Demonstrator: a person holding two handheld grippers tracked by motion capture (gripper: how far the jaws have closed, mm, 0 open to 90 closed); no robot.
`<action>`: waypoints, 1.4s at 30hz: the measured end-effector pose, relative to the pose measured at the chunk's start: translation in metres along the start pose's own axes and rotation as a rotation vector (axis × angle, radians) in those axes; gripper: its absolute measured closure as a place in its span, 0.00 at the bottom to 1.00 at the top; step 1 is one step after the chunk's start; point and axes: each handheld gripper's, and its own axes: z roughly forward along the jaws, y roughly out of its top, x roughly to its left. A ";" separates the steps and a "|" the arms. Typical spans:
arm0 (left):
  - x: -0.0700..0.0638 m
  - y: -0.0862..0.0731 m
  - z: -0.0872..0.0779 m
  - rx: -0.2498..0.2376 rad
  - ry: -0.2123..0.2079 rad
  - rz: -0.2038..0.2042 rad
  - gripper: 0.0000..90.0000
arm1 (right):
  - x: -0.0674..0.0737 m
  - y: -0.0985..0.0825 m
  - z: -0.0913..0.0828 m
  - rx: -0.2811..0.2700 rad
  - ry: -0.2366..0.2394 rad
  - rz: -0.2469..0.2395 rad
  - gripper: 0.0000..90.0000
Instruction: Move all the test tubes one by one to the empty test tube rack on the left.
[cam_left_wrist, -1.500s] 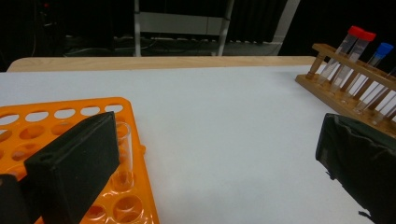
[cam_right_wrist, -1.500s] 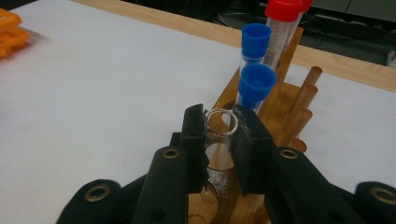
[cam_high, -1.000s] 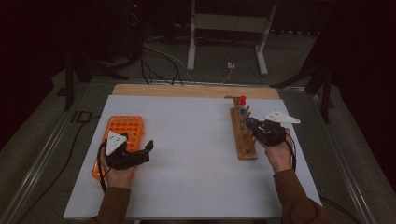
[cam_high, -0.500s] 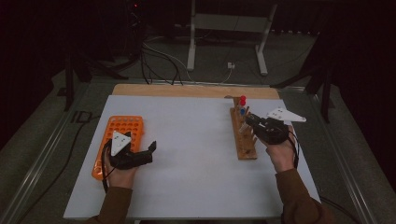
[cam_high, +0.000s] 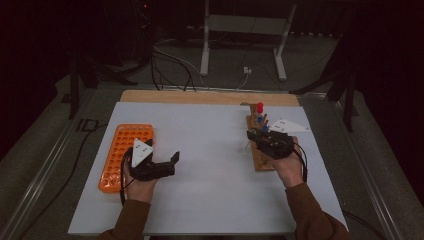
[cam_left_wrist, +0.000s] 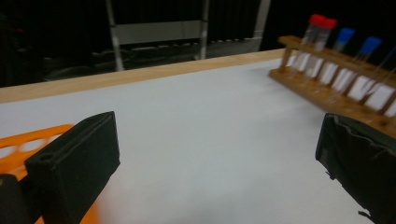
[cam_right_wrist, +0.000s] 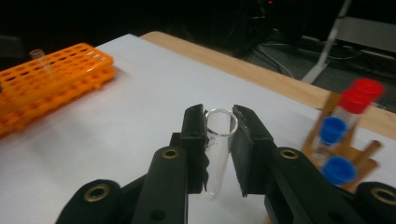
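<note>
Both hands have shifted: my right gripper (cam_right_wrist: 218, 140), pinching a clear open glass tube (cam_right_wrist: 218, 156), left the wooden rack (cam_high: 260, 150); my left gripper (cam_high: 172, 159) stays spread, so transfer to the orange plastic rack (cam_high: 120, 150) looks underway.

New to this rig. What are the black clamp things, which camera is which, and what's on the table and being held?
No robot arm here: a person holds a hand-operated two-jaw gripper in each hand. The high view looks down from above the person's side of the white table, forearms entering at the bottom. The other two views come from cameras riding on each gripper, looking along its black jaws.

On the table: an orange tube rack at the left and a wooden rack at the right, holding tubes with red caps and blue caps.

The left gripper is open with nothing between its jaws. The right gripper is shut on a clear, uncapped test tube, gripping it near the rim.
</note>
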 end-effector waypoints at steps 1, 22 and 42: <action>-0.003 0.002 0.002 0.007 -0.008 0.008 0.01 | 0.003 0.000 0.002 0.005 0.011 -0.002 0.85; -0.078 0.022 0.050 0.051 -0.135 0.166 0.08 | 0.044 0.008 0.027 0.035 0.161 -0.021 0.85; -0.097 0.021 0.064 0.068 -0.235 0.208 0.68 | 0.062 0.010 0.037 0.052 0.233 -0.036 0.84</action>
